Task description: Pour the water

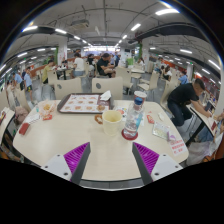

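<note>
Gripper [111, 158]: two fingers spread wide apart, nothing between them; purple pads [76, 154] on the inner faces, patterned with fine lines. Held above the near edge of the table.

Table [70, 135]: round, pale top, cluttered.

Bottle [137, 110]: clear plastic, upright, blue cap, pale label around the middle; stands beyond the fingers, ahead and toward the right finger, well apart from it. Water level cannot be told.

Cup [112, 120]: pale, open-topped, upright, just beside the bottle on its left, ahead of the gap between the fingers.

Tray [78, 103]: flat, rectangular, dark-rimmed, farther back on the table, to the left of the cup.

Small items: papers and packets along the left and right edges of the table; too small to identify.

Surroundings: large hall with ceiling strip lights, other tables, several seated people, one person [186, 97] bent forward in a chair at right.
</note>
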Demonstrator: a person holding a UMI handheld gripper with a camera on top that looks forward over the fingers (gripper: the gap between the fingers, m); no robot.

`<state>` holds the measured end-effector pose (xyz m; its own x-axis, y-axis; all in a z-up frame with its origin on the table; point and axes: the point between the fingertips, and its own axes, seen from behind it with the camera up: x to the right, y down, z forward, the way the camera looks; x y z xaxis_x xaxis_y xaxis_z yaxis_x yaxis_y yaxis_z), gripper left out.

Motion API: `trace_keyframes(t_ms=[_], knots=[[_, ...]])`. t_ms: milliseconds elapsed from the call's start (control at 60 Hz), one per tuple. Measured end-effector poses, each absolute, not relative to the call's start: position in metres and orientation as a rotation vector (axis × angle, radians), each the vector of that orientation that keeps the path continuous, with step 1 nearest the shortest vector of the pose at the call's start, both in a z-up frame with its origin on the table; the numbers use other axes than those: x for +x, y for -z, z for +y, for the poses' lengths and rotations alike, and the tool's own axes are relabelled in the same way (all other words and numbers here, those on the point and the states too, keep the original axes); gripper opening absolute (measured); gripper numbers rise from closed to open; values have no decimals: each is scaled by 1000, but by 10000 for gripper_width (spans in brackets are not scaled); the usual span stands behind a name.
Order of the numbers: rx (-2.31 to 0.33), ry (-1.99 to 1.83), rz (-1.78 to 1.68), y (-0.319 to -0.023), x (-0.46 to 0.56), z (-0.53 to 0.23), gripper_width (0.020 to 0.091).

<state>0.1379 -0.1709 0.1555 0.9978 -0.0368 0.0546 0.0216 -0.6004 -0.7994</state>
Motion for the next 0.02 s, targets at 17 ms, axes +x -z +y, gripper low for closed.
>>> trace_keyframes(t_ms=[17], knots=[[-2215, 88, 7, -155, 139, -171, 853]])
